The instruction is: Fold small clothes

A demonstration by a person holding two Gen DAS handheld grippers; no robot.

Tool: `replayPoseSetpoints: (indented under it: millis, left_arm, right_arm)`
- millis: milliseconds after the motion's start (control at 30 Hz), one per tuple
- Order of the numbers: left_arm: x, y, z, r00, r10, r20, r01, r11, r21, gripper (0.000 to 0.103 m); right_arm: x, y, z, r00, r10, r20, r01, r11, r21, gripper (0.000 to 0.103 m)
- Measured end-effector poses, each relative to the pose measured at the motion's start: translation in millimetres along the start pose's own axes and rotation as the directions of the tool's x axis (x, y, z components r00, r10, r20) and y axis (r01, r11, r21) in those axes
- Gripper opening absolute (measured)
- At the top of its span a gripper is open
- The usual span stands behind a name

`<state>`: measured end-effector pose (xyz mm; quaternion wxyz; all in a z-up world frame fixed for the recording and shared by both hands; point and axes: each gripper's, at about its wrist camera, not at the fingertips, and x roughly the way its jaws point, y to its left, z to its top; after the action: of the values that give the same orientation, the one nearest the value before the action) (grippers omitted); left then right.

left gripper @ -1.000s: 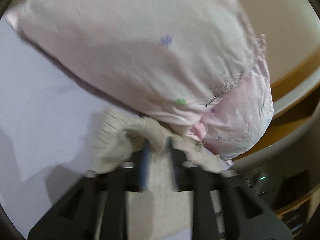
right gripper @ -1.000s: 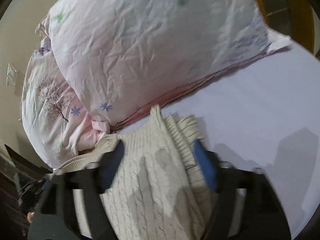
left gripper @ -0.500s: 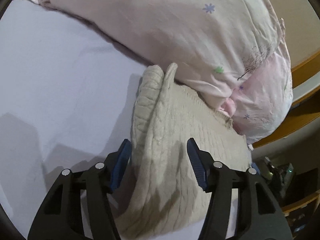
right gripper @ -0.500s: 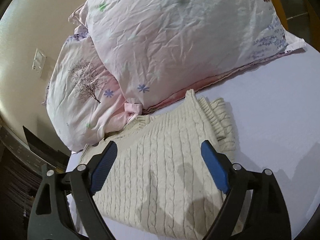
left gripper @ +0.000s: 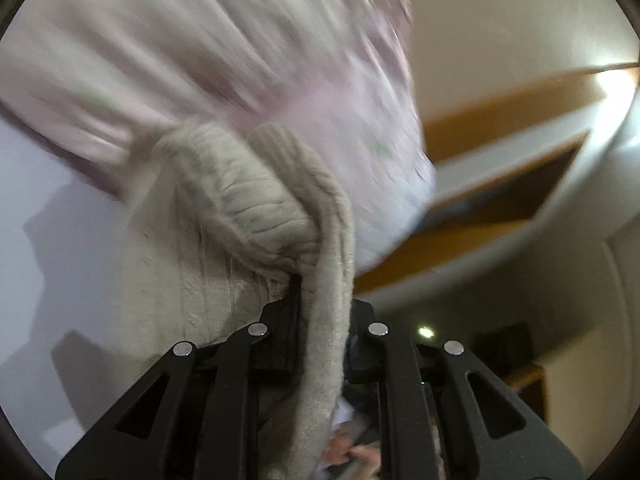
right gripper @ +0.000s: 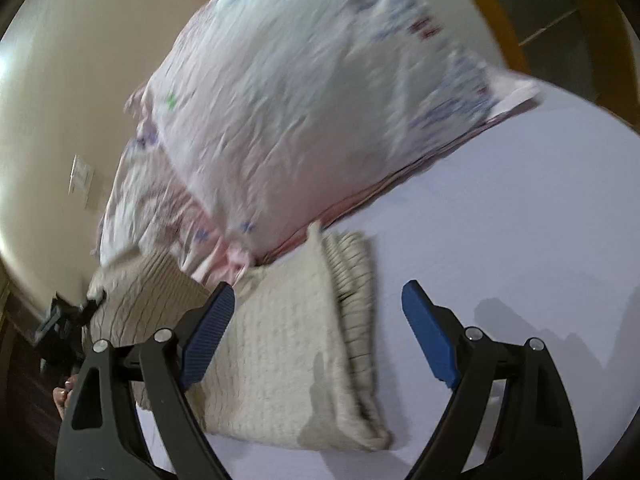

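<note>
A cream cable-knit sweater [right gripper: 280, 344] lies partly folded on the pale lilac sheet [right gripper: 500, 220], next to the pillows. My right gripper [right gripper: 316, 336] is open and empty, hovering just above the sweater. My left gripper [left gripper: 320, 292] is shut on the sweater's edge [left gripper: 324, 280], which bunches up between the fingers. In the right wrist view the left gripper [right gripper: 90, 306] grips the sweater's far left corner and lifts it.
Two pink floral pillows [right gripper: 312, 100] lean against the wall at the head of the bed, touching the sweater's far edge. They also show in the left wrist view [left gripper: 240, 48]. A wooden headboard ledge [left gripper: 500, 128] runs at the right. Open sheet lies to the right of the sweater.
My left gripper was open over the sweater half a second ago; now it has shut on the sweater's edge and lifted it. My right gripper stays open and has shifted slightly.
</note>
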<state>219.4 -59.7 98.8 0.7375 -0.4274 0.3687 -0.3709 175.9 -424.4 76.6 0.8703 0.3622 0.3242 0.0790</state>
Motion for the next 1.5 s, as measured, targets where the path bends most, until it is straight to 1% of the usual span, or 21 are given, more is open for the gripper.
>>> replayPoseSetpoints:
  millis: [67,167,233,300,333,400,433,600,667,767,867,900,933,1033,1133,1267,1333,1367,1400,1433,1500]
  left_arm:
    - [66.7,5.3,-8.5,0.988,-0.100,-0.117,0.087,0.990,-0.106,0.031]
    - [134.6,26.8,-29.1,0.914,-0.275,-0.299,0.173,0.930,-0.325,0.032]
    - [118.6,18.1,-27.7,0.916,-0.272,-0.295,0.213,0.952,-0.219,0.032]
    - [81.4,10.6,-16.4,0.946,-0.218,-0.241,0.205,0.976,-0.079,0.035]
    - [63.2,10.1,-10.9,0.965,-0.162,-0.205,0.160,0.987,-0.024,0.046]
    - [29.6,13.7,-1.8,0.991,0.040,-0.128,-0.029,0.995,0.092,0.062]
    - [13.9,19.9,0.6,0.979,0.183,-0.093,-0.167,0.974,0.151,0.062]
    - [12.3,57.3,-10.7,0.908,0.378,-0.180,-0.351,0.922,0.166,0.063]
    - [17.7,64.9,-18.2,0.890,0.414,-0.189,-0.382,0.905,0.185,0.065]
    - [21.1,71.9,-25.9,0.898,0.400,-0.186,-0.365,0.910,0.194,0.073]
    - [37.1,72.2,-35.9,0.893,0.418,-0.169,-0.379,0.899,0.220,0.081]
    - [41.7,74.2,-41.3,0.886,0.432,-0.170,-0.388,0.890,0.239,0.081]
    - [47.2,77.1,-44.2,0.881,0.435,-0.184,-0.388,0.889,0.243,0.077]
    - [45.9,77.9,-41.8,0.891,0.419,-0.176,-0.374,0.896,0.240,0.049]
    - [11.7,72.3,-37.1,0.915,0.365,-0.173,-0.315,0.913,0.260,0.041]
    - [-55.9,65.0,-34.9,0.932,0.357,-0.069,-0.315,0.888,0.336,0.042]
    - [-72.7,71.2,-30.1,0.893,0.450,-0.011,-0.411,0.826,0.385,0.051]
    - [-82.2,77.6,-28.5,0.847,0.531,0.031,-0.497,0.770,0.400,0.053]
    - [-88.9,80.4,-28.1,0.825,0.564,0.043,-0.532,0.748,0.396,0.053]
    - [-102.1,82.7,-30.5,0.816,0.574,0.069,-0.552,0.736,0.392,0.054]
    - [-117.4,73.7,-38.6,0.792,0.590,0.155,-0.593,0.685,0.422,0.065]
  right_arm:
    - [-5.5,-8.1,3.4,1.000,-0.022,0.019,0.022,1.000,0.017,0.085]
    - [-13.3,-22.3,9.1,0.998,-0.066,0.001,0.066,0.997,0.029,0.085]
    - [-19.0,-27.6,12.9,0.999,-0.050,-0.022,0.051,0.998,0.027,0.087]
    - [-19.3,-29.2,18.9,0.999,-0.025,-0.044,0.026,0.999,0.019,0.094]
    - [-14.8,-29.8,22.1,0.998,0.001,-0.071,0.000,1.000,0.026,0.097]
    - [4.2,-28.1,22.8,0.985,0.068,-0.161,-0.060,0.997,0.055,0.098]
    - [19.1,-26.8,23.8,0.970,0.096,-0.225,-0.081,0.994,0.078,0.098]
    - [80.3,-11.4,19.0,0.912,0.024,-0.410,-0.006,0.999,0.044,0.098]
    - [94.0,-8.5,15.4,0.895,0.011,-0.446,0.008,0.999,0.041,0.099]
    - [99.0,-0.5,11.2,0.896,0.000,-0.444,0.002,1.000,0.004,0.096]
    - [98.8,-3.2,4.8,0.903,0.007,-0.429,-0.007,1.000,0.001,0.070]
    - [98.7,-8.0,1.2,0.904,0.024,-0.428,-0.012,0.999,0.031,0.053]
    - [98.3,-12.3,-2.2,0.902,0.075,-0.426,-0.046,0.996,0.079,0.038]
    - [92.0,-9.7,-11.1,0.907,0.141,-0.396,-0.098,0.987,0.126,0.031]
    - [86.4,17.9,-25.3,0.895,0.180,-0.408,-0.163,0.984,0.076,0.029]
    - [94.6,64.3,-51.4,0.853,0.247,-0.460,-0.275,0.962,0.008,0.029]
    - [113.9,87.2,-66.0,0.854,0.175,-0.490,-0.247,0.965,-0.086,0.036]
    - [122.9,95.9,-71.8,0.872,0.059,-0.486,-0.165,0.970,-0.179,0.042]
    - [124.4,98.1,-72.5,0.886,-0.006,-0.463,-0.106,0.971,-0.215,0.057]
    - [120.0,96.8,-69.1,0.907,-0.037,-0.419,-0.062,0.973,-0.221,0.066]
    - [97.1,88.4,-54.1,0.956,0.020,-0.291,-0.061,0.989,-0.135,0.067]
